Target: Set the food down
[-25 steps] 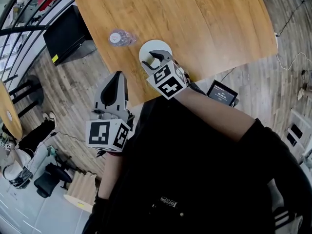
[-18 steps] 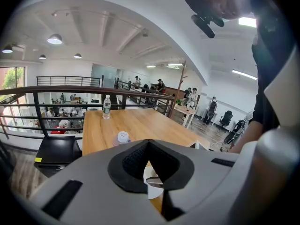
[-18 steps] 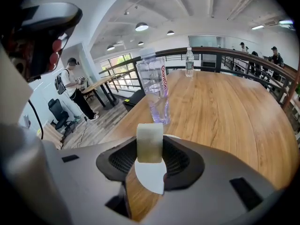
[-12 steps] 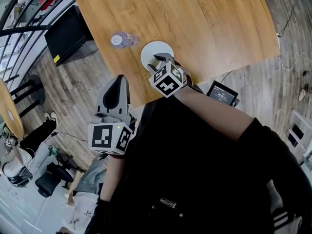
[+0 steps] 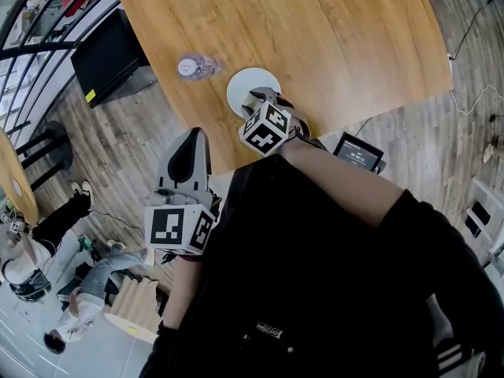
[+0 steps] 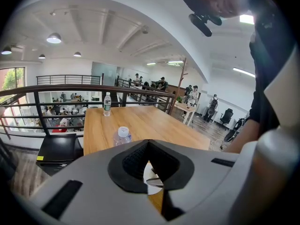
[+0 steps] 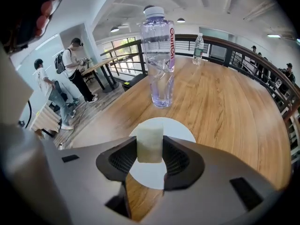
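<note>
My right gripper (image 7: 150,159) is shut on a pale, whitish block of food (image 7: 150,145), held upright between the pads. It hangs just above a round white plate (image 7: 180,131) near the wooden table's front edge (image 5: 315,38). In the head view the right gripper (image 5: 257,98) sits over the near rim of the plate (image 5: 244,83). My left gripper (image 5: 189,146) is off the table, over the floor at the left, with its jaws together and nothing in them (image 6: 149,147).
A clear water bottle (image 7: 159,55) stands just beyond the plate, seen from above as a white-capped bottle (image 5: 193,66). A second bottle (image 7: 198,42) stands at the table's far end. A black cabinet (image 5: 106,53) sits left of the table, a tablet (image 5: 358,152) on the floor at the right.
The right gripper has turned slightly over the plate's near rim, still holding the food. The left gripper has hardly moved.
</note>
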